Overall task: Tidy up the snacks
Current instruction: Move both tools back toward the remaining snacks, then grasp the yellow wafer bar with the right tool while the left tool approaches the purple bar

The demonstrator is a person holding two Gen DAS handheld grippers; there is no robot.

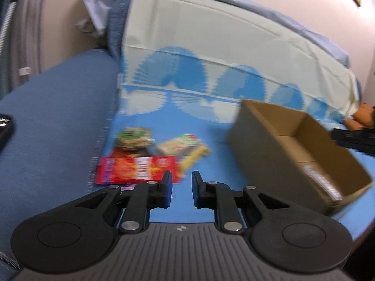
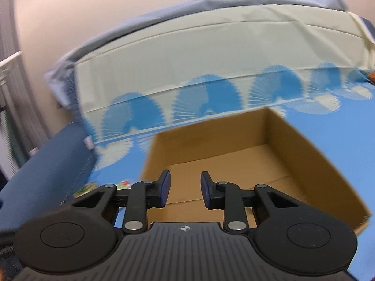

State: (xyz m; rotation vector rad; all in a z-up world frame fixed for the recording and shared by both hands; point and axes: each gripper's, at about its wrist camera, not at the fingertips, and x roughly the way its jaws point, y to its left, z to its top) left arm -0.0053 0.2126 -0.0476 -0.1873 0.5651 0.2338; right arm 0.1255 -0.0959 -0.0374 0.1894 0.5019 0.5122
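In the left wrist view a red snack packet lies flat on the blue cloth, with a round green-topped snack behind it and a pale wrapped snack to its right. My left gripper is open and empty just in front of the red packet. An open brown cardboard box stands to the right. In the right wrist view my right gripper is open and empty above the near edge of the same box, whose inside looks bare. Snack corners peek out left of the fingers.
A blue-and-cream patterned cloth covers the surface and runs up a padded back. A dark blue cushion lies left. A black object sits at the left edge. The other gripper shows at the right.
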